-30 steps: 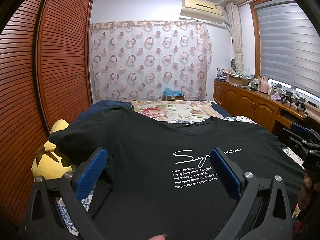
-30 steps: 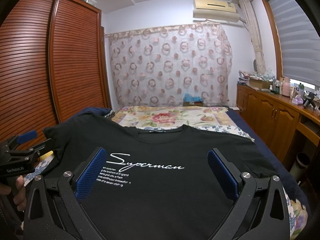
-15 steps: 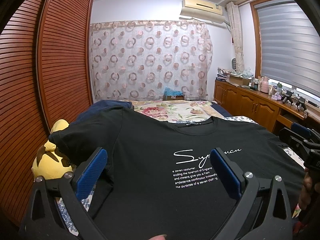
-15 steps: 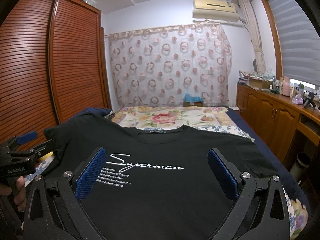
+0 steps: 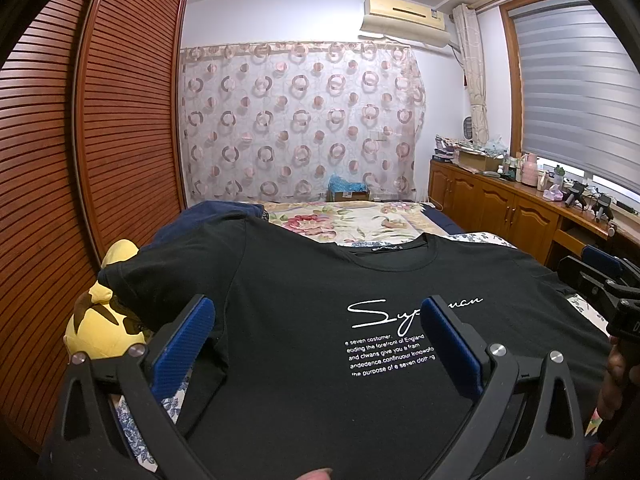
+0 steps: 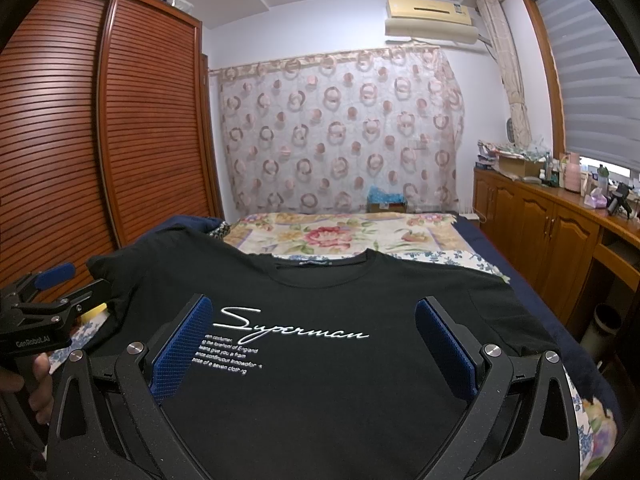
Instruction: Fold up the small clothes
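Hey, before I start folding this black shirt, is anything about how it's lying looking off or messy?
Mostly fine: the black T-shirt lies flat, print up. One oddity: its sleeve drapes over a yellow plush toy at the bed's edge instead of lying flat.

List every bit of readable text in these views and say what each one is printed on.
"Superman": white script across the chest of the black T-shirt.
"GenRobot.AI": side of the left gripper, seen from the right wrist view.
Small white lines under the script: partly legible, "give you a fram", "of England", "of e seven"; the rest is cut off or garbled.
Neck label of the shirt: too small to read.
Sticker on the air conditioner: too small to read.
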